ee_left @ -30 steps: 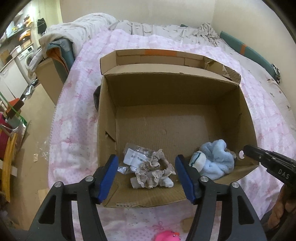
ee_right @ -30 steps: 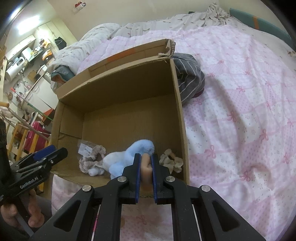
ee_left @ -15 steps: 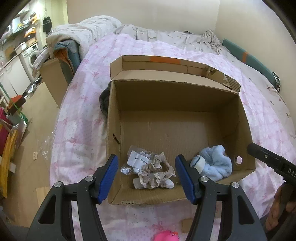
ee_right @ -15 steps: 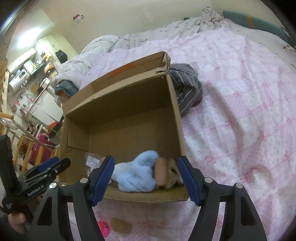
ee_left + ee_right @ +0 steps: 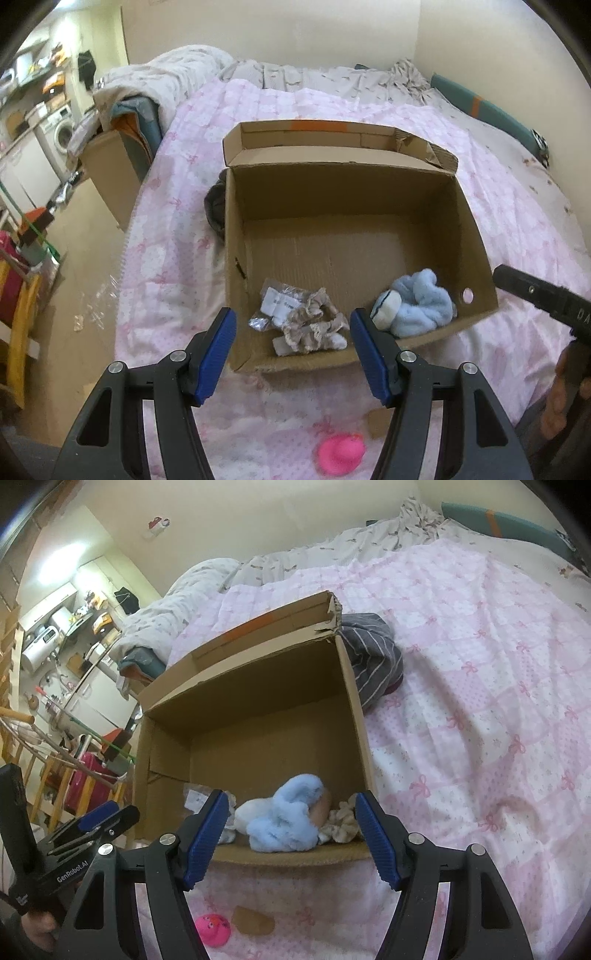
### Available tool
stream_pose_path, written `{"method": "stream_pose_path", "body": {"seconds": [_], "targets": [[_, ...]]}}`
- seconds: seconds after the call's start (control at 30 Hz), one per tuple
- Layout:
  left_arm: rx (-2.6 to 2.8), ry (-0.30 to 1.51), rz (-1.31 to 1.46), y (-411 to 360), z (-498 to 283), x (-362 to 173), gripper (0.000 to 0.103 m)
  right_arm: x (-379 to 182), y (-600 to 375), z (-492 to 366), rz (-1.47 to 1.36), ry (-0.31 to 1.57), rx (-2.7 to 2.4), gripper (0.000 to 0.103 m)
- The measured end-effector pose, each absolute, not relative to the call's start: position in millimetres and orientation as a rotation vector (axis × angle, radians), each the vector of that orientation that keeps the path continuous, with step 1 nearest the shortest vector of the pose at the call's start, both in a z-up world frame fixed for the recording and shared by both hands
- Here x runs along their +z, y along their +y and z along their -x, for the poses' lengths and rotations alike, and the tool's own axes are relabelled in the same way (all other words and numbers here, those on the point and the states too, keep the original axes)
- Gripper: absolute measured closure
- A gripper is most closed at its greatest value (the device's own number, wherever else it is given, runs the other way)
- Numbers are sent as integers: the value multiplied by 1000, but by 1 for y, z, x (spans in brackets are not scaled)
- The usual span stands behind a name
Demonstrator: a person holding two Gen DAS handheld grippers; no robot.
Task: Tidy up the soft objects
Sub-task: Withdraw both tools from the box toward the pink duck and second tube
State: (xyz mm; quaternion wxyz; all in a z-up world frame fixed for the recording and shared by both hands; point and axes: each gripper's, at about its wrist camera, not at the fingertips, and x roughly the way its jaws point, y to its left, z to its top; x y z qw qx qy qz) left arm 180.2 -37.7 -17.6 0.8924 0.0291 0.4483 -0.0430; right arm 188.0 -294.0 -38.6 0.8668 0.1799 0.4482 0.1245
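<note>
An open cardboard box [image 5: 343, 206] [image 5: 255, 698] sits on a pink quilt. Inside lie a fluffy light-blue soft item [image 5: 417, 302] [image 5: 288, 819], a beige lace piece [image 5: 310, 326] by a clear packet [image 5: 275, 301], a tan soft piece [image 5: 319, 806] and a cream scrunchie [image 5: 343, 823]. My left gripper [image 5: 291, 356] is open and empty above the box's near edge. My right gripper [image 5: 290, 838] is open and empty above the near right corner. A pink toy [image 5: 341, 452] [image 5: 214, 930] and a tan piece [image 5: 255, 919] lie on the quilt below the grippers.
A grey striped garment [image 5: 373, 657] lies against the box's far side. Rumpled bedding [image 5: 332, 77] covers the bed's far end. Another cardboard box [image 5: 110, 173] stands beside the bed at left, with floor and clutter beyond.
My right gripper opened and let the tan soft piece drop into the box beside the blue item, then drew back. My left gripper pulled back and up, still open.
</note>
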Motion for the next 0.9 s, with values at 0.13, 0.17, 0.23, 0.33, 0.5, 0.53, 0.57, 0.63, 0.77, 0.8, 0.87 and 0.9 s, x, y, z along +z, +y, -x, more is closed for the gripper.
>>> {"method": "stream_pose_path", "body": {"seconds": [0.13, 0.17, 0.23, 0.33, 0.5, 0.53, 0.57, 0.63, 0.77, 0.8, 0.87, 0.9], "targets": [[-77, 939, -56, -32, -166, -18, 42, -35, -292, -174, -370, 934, 265, 28], [-74, 941, -45, -29, -163, -18, 42, -36, -291, -171, -378, 938, 266, 28], [-68, 948, 0, -22, -155, -19, 42, -38, -290, -165, -388, 950, 264, 28], [-89, 988, 37, -17, -146, -26, 42, -42, -285, -155, -399, 969, 266, 28], [-178, 1101, 8, -26, -136, -48, 42, -51, -276, -142, -399, 1011, 272, 28], [-203, 1129, -1, -30, -134, -54, 42, -54, -274, -140, -394, 1021, 266, 28], [-230, 1159, -9, -34, -133, -60, 42, -57, -272, -139, -386, 1030, 255, 28], [-304, 1251, -11, -44, -128, -76, 42, -61, -269, -139, -383, 1046, 249, 28], [-385, 1380, -57, -66, -121, -106, 42, -67, -265, -141, -363, 1067, 243, 28], [-381, 1384, -80, -70, -121, -110, 42, -68, -263, -142, -360, 1070, 244, 28], [-374, 1396, -104, -76, -122, -118, 42, -69, -262, -142, -355, 1075, 245, 28], [-367, 1408, -108, -79, -125, -123, 42, -69, -261, -143, -353, 1077, 245, 28]]}}
